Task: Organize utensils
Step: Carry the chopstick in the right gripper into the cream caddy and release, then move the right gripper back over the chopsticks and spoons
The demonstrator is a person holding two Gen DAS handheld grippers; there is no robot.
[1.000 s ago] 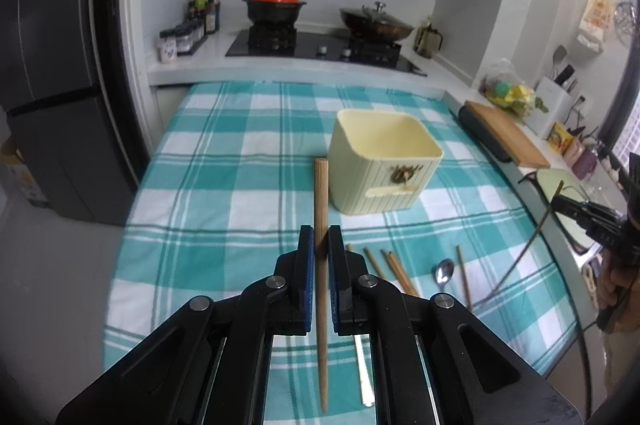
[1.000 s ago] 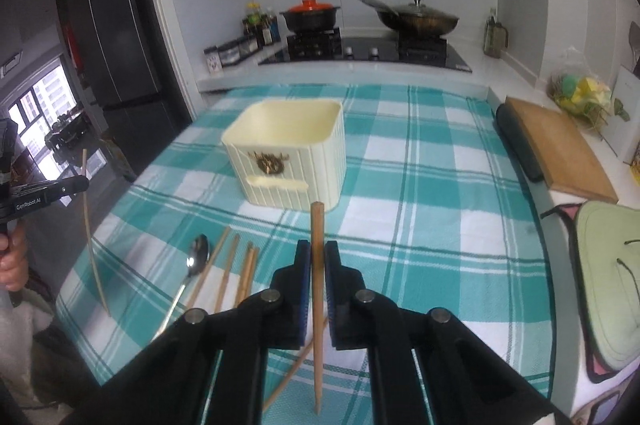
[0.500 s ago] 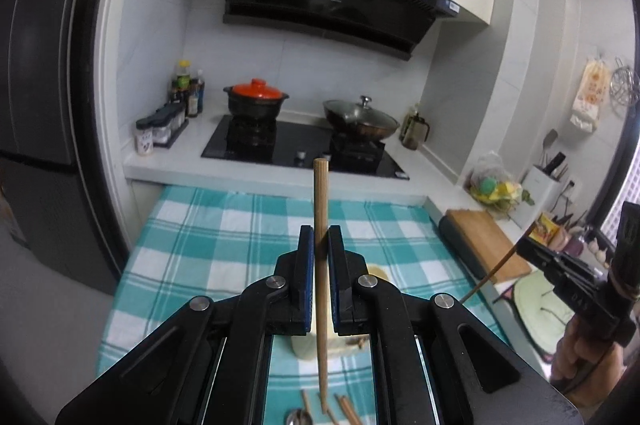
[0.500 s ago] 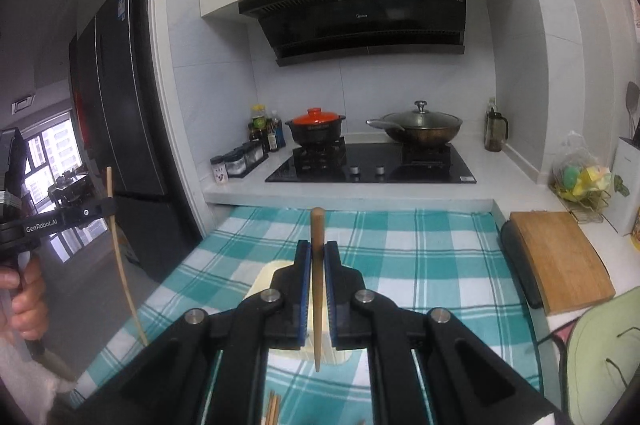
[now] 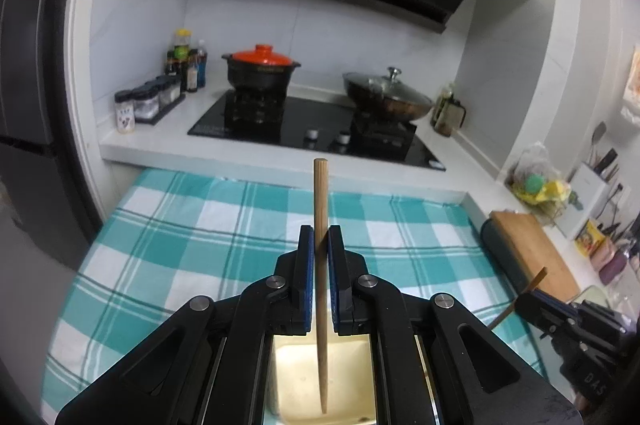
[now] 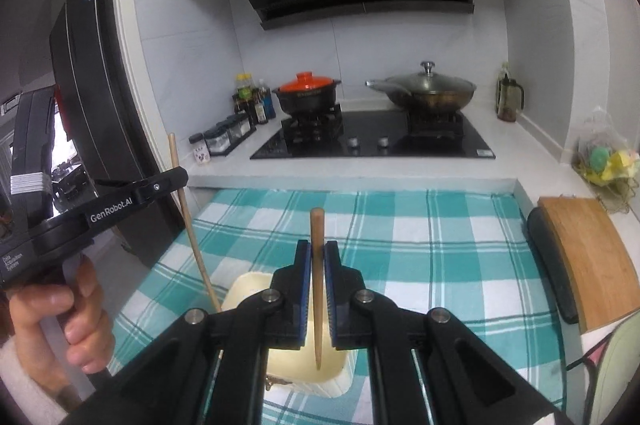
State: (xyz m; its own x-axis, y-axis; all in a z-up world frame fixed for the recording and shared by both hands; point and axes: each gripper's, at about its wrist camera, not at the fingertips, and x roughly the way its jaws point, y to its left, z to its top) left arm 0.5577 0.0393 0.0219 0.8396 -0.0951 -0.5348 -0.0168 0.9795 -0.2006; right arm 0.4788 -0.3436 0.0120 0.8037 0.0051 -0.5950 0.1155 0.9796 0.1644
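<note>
- The left tongs [image 5: 321, 245] are closed tight on 1 wooden chopstick [image 5: 321, 209]. The stick stands almost straight up, with its thin tip just over the cream box [image 5: 320, 377] right below the tongs.
- The right tongs [image 6: 317, 261] squeeze another chopstick [image 6: 317, 229] the same way, tip down over the same cream box [image 6: 280, 361].
- The box sits on the bench with the green checked cloth [image 6: 420, 249], under both tongs.

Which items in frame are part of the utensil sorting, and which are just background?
In play:
- left tongs, shut on a wooden chopstick
- right tongs, shut on a second wooden chopstick
- cream square plastic holder under both

Lying about:
- black pot with orange lid
- lidded steel wok
- wooden cutting board
- spice jars
</note>
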